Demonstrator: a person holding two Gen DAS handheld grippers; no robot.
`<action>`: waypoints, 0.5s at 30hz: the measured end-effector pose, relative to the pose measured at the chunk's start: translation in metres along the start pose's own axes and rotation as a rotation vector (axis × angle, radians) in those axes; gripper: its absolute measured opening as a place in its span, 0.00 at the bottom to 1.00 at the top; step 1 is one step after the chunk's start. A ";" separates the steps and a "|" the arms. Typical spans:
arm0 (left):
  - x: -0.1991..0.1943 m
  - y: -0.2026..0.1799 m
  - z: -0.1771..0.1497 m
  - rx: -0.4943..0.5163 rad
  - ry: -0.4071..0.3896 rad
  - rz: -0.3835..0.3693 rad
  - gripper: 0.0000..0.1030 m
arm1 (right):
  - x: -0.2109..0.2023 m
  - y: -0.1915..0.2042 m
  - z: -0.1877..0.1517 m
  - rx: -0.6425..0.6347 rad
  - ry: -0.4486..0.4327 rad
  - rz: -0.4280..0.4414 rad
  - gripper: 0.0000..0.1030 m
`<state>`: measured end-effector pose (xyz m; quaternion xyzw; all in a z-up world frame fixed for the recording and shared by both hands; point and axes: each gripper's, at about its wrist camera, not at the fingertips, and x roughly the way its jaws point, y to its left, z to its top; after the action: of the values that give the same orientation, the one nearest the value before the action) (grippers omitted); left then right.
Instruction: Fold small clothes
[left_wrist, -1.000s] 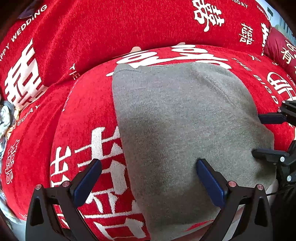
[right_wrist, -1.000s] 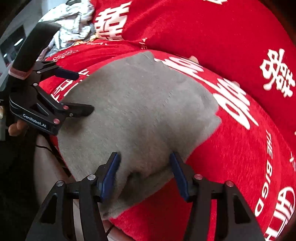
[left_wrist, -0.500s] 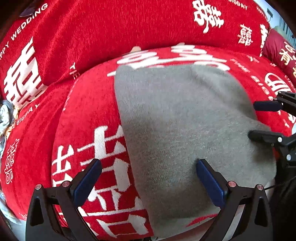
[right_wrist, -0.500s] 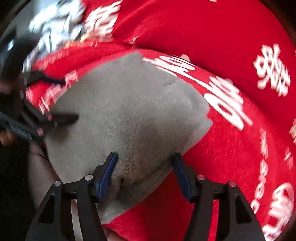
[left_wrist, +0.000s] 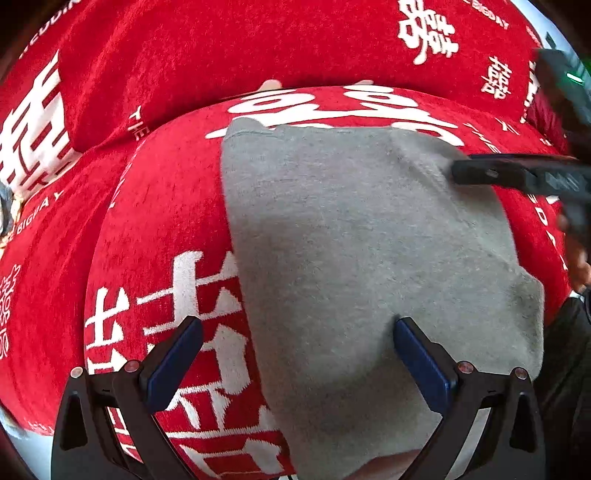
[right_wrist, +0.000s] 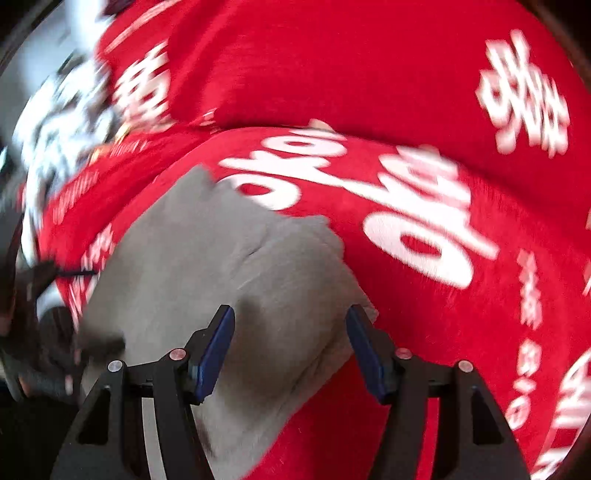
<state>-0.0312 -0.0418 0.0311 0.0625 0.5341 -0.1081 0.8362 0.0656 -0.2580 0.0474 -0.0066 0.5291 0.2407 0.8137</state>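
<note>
Left wrist view is showing the red cover (left_wrist: 155, 206) with white lettering spreading across a cushion, and at its left edge a patterned bundle of cloth is peeking in, too small to identify. The left gripper (left_wrist: 297, 350) is standing released, jaws wide apart, one pad over the red cover and the other over the grey garment (left_wrist: 369, 240), which is lying flat on the cushion, to the right of middle. Further right, the right gripper (left_wrist: 517, 177) is reaching in over the garment's far right corner. Right wrist view, blurred, is showing that gripper's jaws parted with the garment's folded right edge lying between them, pads not pressing it.
</note>
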 end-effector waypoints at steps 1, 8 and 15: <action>0.004 -0.004 -0.001 0.013 0.007 0.014 1.00 | 0.008 -0.004 0.001 0.039 0.015 0.030 0.65; 0.013 -0.001 0.002 -0.058 0.033 -0.038 1.00 | 0.024 -0.005 0.003 0.047 0.005 0.034 0.34; -0.019 0.020 -0.026 -0.054 0.014 -0.065 1.00 | -0.023 0.010 -0.027 0.007 -0.024 0.017 0.50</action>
<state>-0.0569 -0.0150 0.0368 0.0232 0.5442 -0.1204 0.8299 0.0311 -0.2650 0.0586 0.0037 0.5202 0.2459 0.8179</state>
